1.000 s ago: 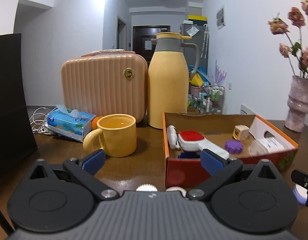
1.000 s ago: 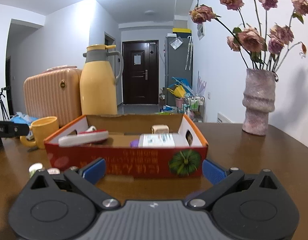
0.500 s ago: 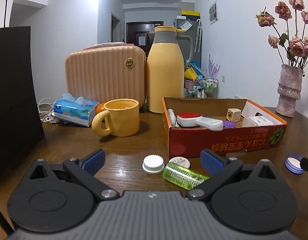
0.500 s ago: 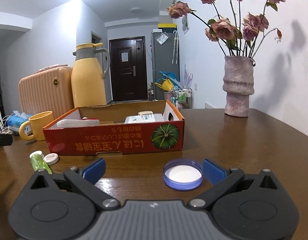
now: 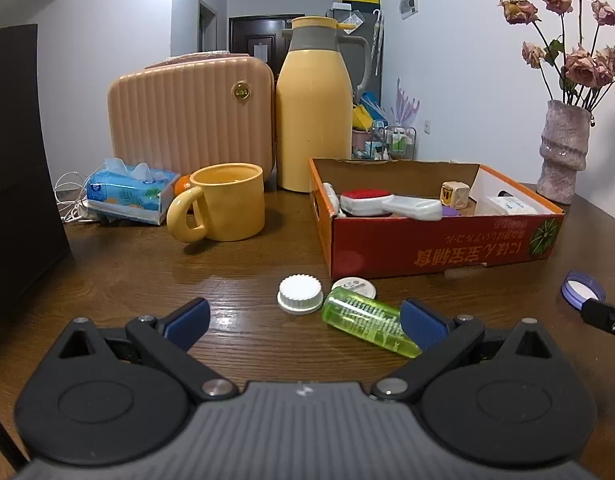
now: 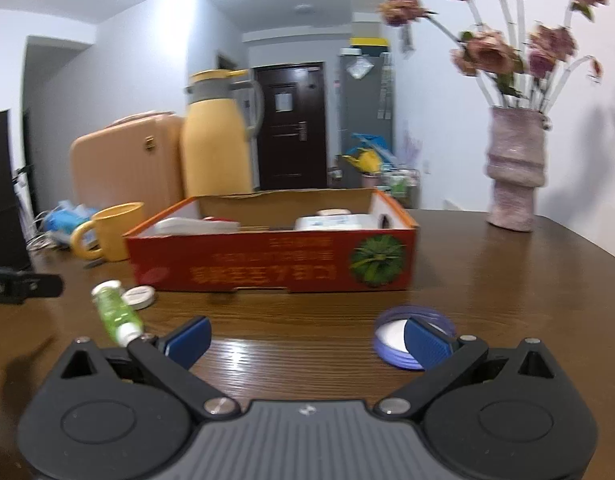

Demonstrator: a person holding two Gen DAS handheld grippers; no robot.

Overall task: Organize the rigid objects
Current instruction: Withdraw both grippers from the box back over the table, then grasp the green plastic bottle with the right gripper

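A red cardboard box (image 5: 439, 246) (image 6: 275, 268) sits on the wooden table with a red-and-white brush (image 5: 387, 205), a small cube (image 5: 454, 195) and a white pack (image 5: 509, 205) inside. In front of it lie a green bottle (image 5: 367, 322) (image 6: 114, 310), a white ridged cap (image 5: 300, 294) and a flat white lid (image 5: 353, 288) (image 6: 138, 297). My left gripper (image 5: 303, 320) is open, with the green bottle by its right finger. A blue-rimmed lid (image 6: 403, 340) (image 5: 582, 290) lies at the right finger of my open right gripper (image 6: 307, 336).
A yellow mug (image 5: 221, 207), a tissue pack (image 5: 127, 194), a peach case (image 5: 191, 116) and a yellow thermos jug (image 5: 313, 112) stand behind at the left. A vase of dried roses (image 6: 514, 168) is at the back right. A black panel (image 5: 15, 160) rises at the far left.
Both grippers have pulled back from the box and tilted down. The bottle and caps have come into the left view. The blue-rimmed lid has shifted to the right finger in the right view.
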